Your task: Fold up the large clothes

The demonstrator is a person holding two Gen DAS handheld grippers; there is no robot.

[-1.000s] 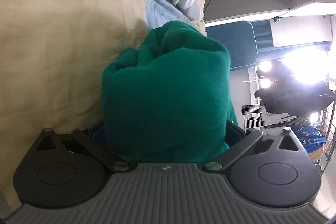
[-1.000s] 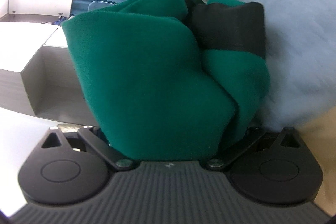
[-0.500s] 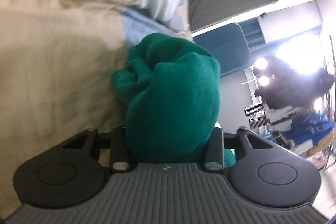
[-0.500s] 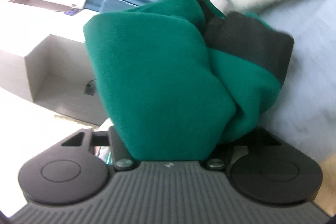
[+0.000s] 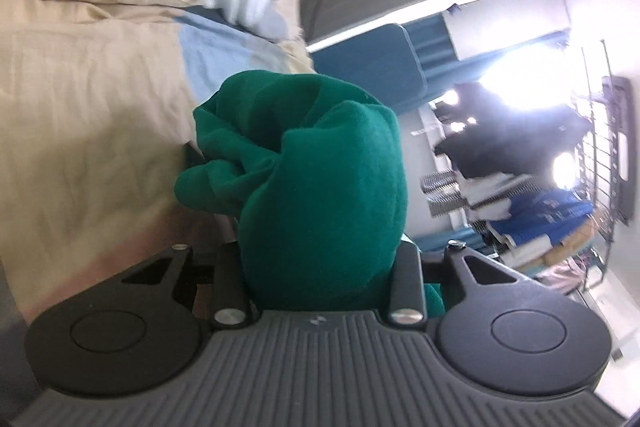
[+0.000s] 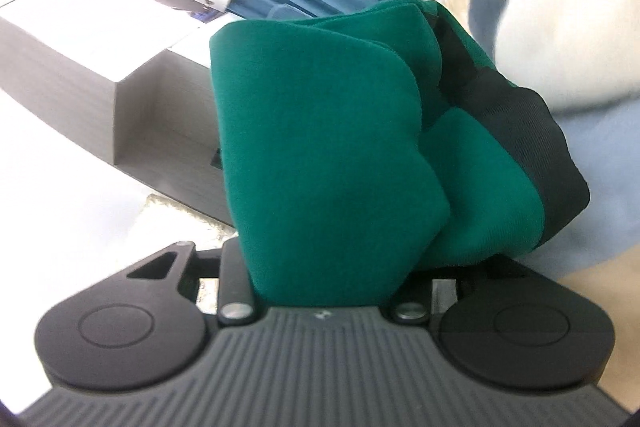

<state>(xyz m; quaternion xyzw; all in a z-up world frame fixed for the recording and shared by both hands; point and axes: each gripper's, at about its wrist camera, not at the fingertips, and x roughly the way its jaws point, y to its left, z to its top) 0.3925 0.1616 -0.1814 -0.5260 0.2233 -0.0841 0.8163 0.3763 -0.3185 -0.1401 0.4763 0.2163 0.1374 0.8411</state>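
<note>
— Left hand-held gripper [image 5: 320, 279]?
— Clamped on bunched green sweater [image 5: 320, 187], beige bedding [image 5: 80, 99] just left.
— Right hand-held gripper [image 6: 324, 279]?
— Likewise clamped on sweater, black hem [image 6: 532, 147] to its right.

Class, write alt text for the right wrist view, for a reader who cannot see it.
The right gripper is shut on a bunched green garment with a black ribbed band. Cream and pale blue bedding lies to the right.
</note>
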